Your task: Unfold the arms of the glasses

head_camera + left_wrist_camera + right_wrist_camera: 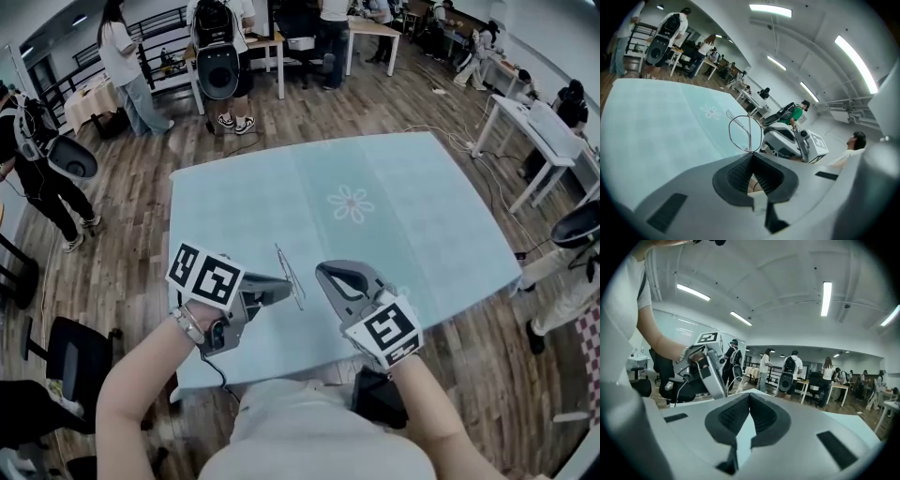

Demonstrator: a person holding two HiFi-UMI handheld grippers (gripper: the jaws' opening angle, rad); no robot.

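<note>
The glasses (290,274) are a thin wire frame held just above the pale blue tablecloth (403,225) near its front edge. My left gripper (284,290) is shut on them. In the left gripper view a lens ring of the glasses (745,133) stands up from the closed jaw tips of that gripper (752,153), with one thin arm slanting off to the upper left. My right gripper (324,273) is a short way right of the glasses, shut with nothing between its pads. In the right gripper view its own jaws (749,395) meet on nothing, and the left gripper (704,371) is beyond them.
The tablecloth has a flower print (351,203) at its middle. Several people stand past the table's far edge, one with a backpack (217,52). White desks (534,131) stand at the right and a black chair (80,356) at the near left.
</note>
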